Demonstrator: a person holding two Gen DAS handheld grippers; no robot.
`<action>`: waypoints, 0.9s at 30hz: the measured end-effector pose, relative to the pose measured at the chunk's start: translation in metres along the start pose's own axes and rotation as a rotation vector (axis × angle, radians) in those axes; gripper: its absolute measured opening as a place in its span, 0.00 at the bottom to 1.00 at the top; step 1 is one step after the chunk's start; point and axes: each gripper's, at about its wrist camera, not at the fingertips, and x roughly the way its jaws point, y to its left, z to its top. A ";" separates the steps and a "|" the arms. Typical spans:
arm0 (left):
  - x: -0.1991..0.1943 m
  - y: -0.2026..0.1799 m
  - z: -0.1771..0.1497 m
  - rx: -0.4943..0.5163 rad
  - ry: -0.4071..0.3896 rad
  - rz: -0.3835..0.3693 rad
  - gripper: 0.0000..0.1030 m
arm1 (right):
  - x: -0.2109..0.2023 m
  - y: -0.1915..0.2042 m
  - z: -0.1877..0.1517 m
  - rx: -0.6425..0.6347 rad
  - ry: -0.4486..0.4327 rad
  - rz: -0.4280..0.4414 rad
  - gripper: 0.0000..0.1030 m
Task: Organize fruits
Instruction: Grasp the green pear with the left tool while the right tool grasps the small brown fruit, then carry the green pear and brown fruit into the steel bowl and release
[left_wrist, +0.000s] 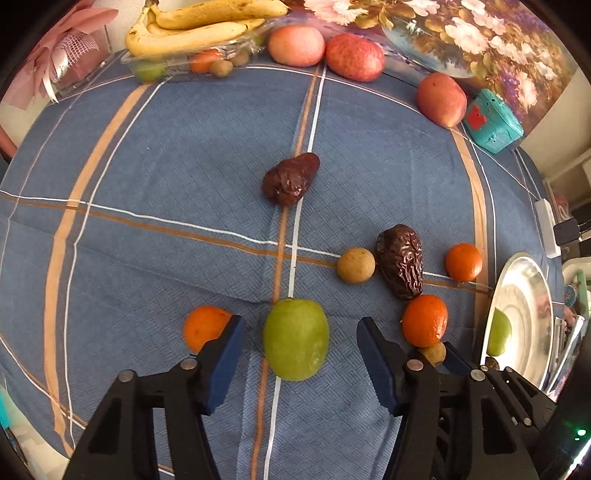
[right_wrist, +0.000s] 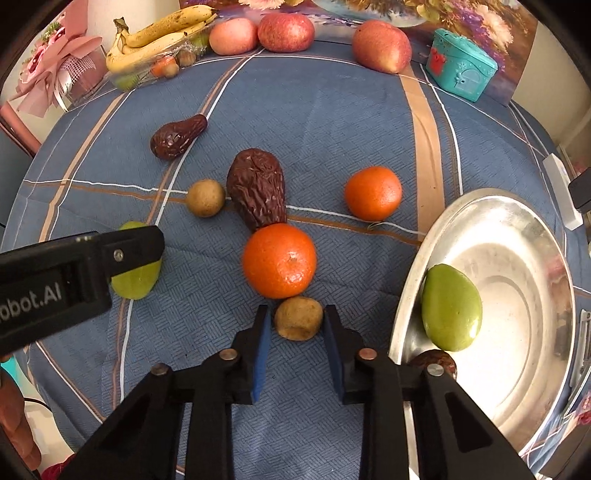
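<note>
My left gripper (left_wrist: 300, 332) is open, its blue pads on either side of a green fruit (left_wrist: 295, 339) on the blue cloth; a gap shows on each side. It also shows from the side in the right wrist view (right_wrist: 136, 273). My right gripper (right_wrist: 297, 325) is open around a small brown round fruit (right_wrist: 298, 318), the pads close beside it. An orange (right_wrist: 279, 260) lies just beyond it. A silver plate (right_wrist: 517, 229) at the right holds another green fruit (right_wrist: 451, 307) and a dark fruit (right_wrist: 424, 360) at its near rim.
Two dark wrinkled fruits (right_wrist: 258, 188) (right_wrist: 177, 136), a second brown ball (right_wrist: 205, 198) and more oranges (right_wrist: 373, 192) (left_wrist: 205, 326) lie mid-cloth. Bananas (right_wrist: 159, 37), three red apples (right_wrist: 286, 31) and a teal box (right_wrist: 461, 64) line the far edge.
</note>
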 end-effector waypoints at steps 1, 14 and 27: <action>0.002 -0.002 -0.002 0.003 0.000 0.003 0.63 | -0.001 0.000 -0.001 0.004 -0.002 0.006 0.27; 0.014 0.012 -0.002 -0.029 0.034 -0.008 0.41 | -0.037 -0.016 0.007 0.057 -0.109 0.077 0.27; -0.017 0.023 0.000 -0.097 -0.047 -0.150 0.41 | -0.061 -0.036 0.004 0.155 -0.168 0.127 0.27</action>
